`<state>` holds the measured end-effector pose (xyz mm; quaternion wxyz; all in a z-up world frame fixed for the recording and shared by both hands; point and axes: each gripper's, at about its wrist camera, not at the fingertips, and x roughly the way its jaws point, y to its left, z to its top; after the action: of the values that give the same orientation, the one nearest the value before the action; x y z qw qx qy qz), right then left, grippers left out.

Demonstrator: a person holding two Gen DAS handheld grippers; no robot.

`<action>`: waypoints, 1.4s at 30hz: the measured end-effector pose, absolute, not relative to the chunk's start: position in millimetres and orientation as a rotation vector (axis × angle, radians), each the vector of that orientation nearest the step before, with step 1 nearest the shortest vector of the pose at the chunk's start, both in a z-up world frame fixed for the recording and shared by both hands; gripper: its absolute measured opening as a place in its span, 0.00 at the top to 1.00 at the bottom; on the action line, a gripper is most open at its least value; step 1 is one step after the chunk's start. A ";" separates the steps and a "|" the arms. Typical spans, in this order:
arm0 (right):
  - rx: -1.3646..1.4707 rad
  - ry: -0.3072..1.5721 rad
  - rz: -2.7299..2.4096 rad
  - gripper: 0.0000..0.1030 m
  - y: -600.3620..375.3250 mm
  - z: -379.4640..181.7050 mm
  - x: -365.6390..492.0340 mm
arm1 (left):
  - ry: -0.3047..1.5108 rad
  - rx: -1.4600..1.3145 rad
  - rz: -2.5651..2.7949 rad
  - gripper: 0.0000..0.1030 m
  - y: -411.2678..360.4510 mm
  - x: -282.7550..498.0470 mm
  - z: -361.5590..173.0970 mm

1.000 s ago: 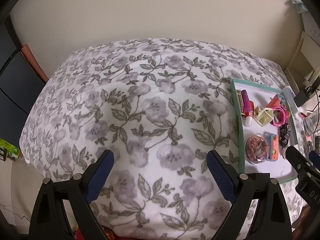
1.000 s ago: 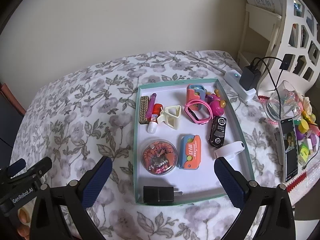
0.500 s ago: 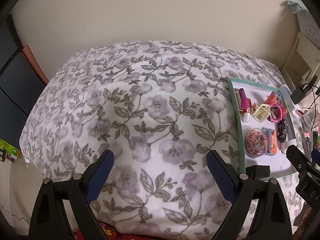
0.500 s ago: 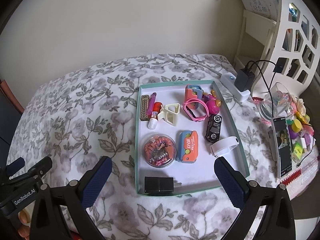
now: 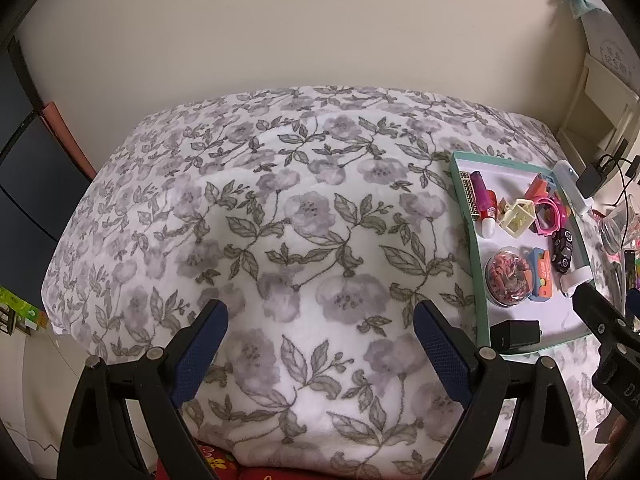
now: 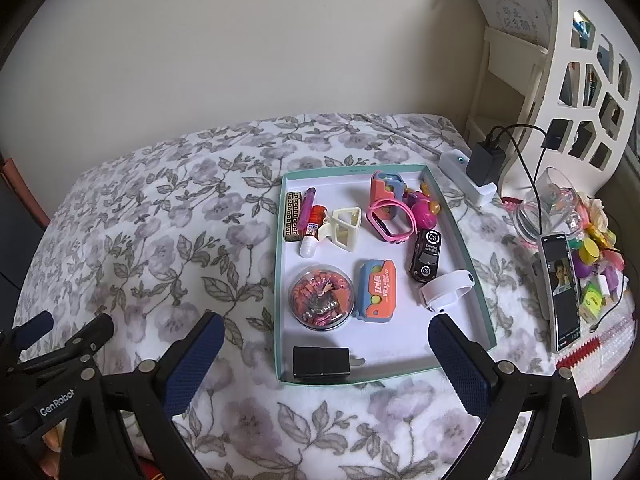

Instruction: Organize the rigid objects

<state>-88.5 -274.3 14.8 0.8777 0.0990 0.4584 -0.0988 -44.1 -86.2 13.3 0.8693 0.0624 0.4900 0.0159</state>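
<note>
The small rigid things all lie inside the shallow teal-rimmed white tray point(image 6: 460, 240) on the floral-blanketed bed point(image 6: 160, 220), centre of the right view, with nothing loose on the blanket, so the sorting looks finished or not begun. Left tongs point(image 5: 320, 336) and right tongs point(image 6: 326, 348) gape wide, empty. Against a second ago, the right view sits slightly farther back; contents unchanged.

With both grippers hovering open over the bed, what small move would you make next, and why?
Probably lower the right gripper onto the black charger: it lies at the near edge of the tray, almost between the open jaws, clear of the other items. The left gripper faces only bare blanket.
</note>
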 end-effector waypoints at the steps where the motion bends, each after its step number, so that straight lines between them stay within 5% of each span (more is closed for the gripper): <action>1: 0.206 0.955 -0.206 0.00 -274.8 15.3 -89.1 | 1.026 0.130 0.033 0.09 -85.7 -44.2 13.2; 42: 0.185 0.978 -0.203 0.00 -275.8 12.8 -84.4 | 1.036 0.106 0.087 0.09 -75.5 -37.8 10.4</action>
<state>-84.4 -275.8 12.8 0.8736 0.0888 0.4685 -0.0970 -37.8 -75.5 10.4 0.8666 0.0504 0.4947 0.0414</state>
